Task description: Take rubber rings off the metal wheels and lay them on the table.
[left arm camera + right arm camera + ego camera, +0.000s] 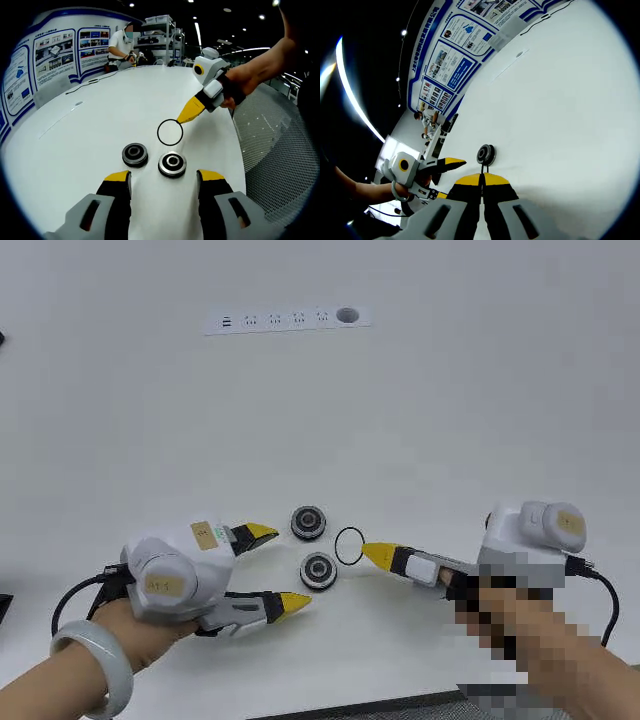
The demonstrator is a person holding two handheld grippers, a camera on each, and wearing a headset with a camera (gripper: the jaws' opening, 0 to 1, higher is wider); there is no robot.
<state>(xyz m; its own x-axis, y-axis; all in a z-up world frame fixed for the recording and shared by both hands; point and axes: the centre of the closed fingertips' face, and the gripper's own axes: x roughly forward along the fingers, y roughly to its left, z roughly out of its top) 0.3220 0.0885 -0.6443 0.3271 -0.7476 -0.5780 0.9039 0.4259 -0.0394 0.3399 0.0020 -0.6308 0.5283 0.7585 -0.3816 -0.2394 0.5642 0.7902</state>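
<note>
Head view first: left gripper (pixel 280 567) down at the lower left of the white desk (pixel 420 420), fingers (pixel 262 532) splayed wide apart, nothing between them. Pale bracelet (pixel 92 668) on that wrist. Right gripper (pixel 372 553) in from the right side, yellow fingers clamped tight together, looks like nipping the near edge of the rubber ring (pixel 336 547). Thin black ring, free of both wheels, sitting just right of the gap between them. Can't tell whether it's resting on the desk or lifted a touch off it.

Two metal wheels lying flat, close together but not touching: far wheel (pixel 309 522) and near wheel (pixel 318 570), the near one roughly in line with the open left fingers. From the left gripper view, far wheel with a dark outer band, near wheel with a shinier, silvery rim. Same view: ring as an open loop just beyond the near wheel, right gripper's yellow tip touching its upper right edge.

Right gripper view: both yellow tips pressed shut along one seam, one wheel just past them, left gripper off to the lower left with its fingers apart.

White power strip (pixel 288 318) way back at the far side of the desk, well apart from everything. Wall posters (pixel 55 50) and a person (pixel 122 42) at the far end of the room in the left gripper view.
</note>
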